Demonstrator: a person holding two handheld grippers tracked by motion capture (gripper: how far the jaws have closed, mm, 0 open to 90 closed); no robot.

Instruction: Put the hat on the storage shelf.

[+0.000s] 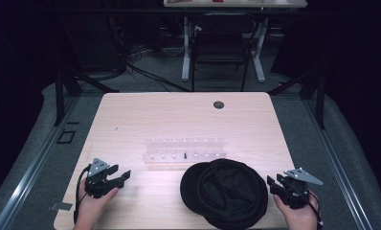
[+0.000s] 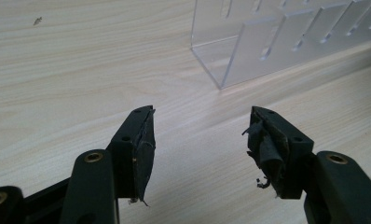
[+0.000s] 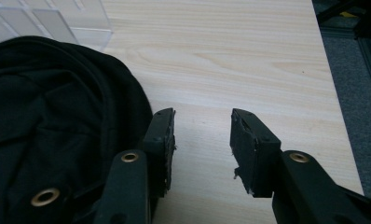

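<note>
Two hands rest at the near edge of the light wooden table (image 1: 131,120), one at each side, and each one holds a black two-jaw gripper.

At the left side of the high view, the left hand (image 1: 94,203) comes up from the bottom edge and lies low on the table. Its left gripper (image 1: 125,175) points to the right and slightly away from the person, with the grey three-cornered plate on top and a cable that loops beside the wrist. In the left gripper view the jaws stand wide apart, and between them is only bare wood, so this gripper is released and holds nothing. Ahead of it, a little to the right, stands the clear acrylic rack (image 2: 286,37) with slots in its walls.

In the middle of the table, this rack (image 1: 184,149) lies as a long transparent piece, and just in front of it, near the person, lies the black fabric hat (image 1: 224,191), round and crumpled.

At the right side, the right hand (image 1: 298,213) holds the right gripper (image 1: 271,182), which points left toward the hat. In the right gripper view the jaws are parted over bare wood; the hat (image 3: 48,126) lies just beside the left jaw, whether touching I cannot tell, but it is not between the pads. This gripper is also released.
</note>
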